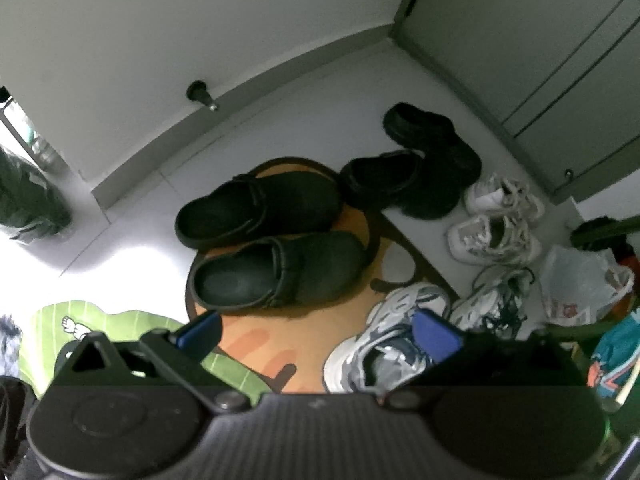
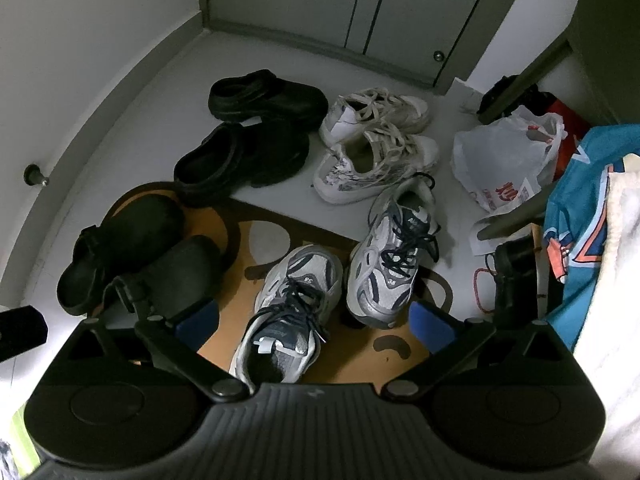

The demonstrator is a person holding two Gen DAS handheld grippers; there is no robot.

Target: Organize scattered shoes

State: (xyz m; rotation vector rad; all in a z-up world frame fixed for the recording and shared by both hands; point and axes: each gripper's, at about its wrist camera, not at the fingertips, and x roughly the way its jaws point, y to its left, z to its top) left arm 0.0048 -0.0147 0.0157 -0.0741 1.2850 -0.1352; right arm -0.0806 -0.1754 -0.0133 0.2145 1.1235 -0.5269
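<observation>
Over the orange doormat (image 2: 340,360), I hold both grippers, left gripper (image 1: 316,332) and right gripper (image 2: 314,320), spread apart and empty, framing the grey mesh lace-up sneaker (image 2: 288,312) for pairing.

Four pairs of shoes on a pale floor. Two smooth black rubber clogs (image 1: 256,208) (image 1: 280,268) stand side by side, upright, on a round orange mat (image 2: 340,356), heel openings facing the left-wrist camera's left. Just beyond the mat, two chunky black slip-on shoes (image 2: 268,96) (image 2: 240,160) sit close together, the nearer one's sole edge at the mat's rim. Beside these, two white lace-up sneakers (image 2: 376,112) (image 2: 376,164) lie parallel, laces loose. Two grey-and-white mesh running shoes with dark navy laces (image 2: 288,312) (image 2: 392,256) point away from the right-wrist camera, upright; one rests on the mat, the other straddles its edge.
</observation>
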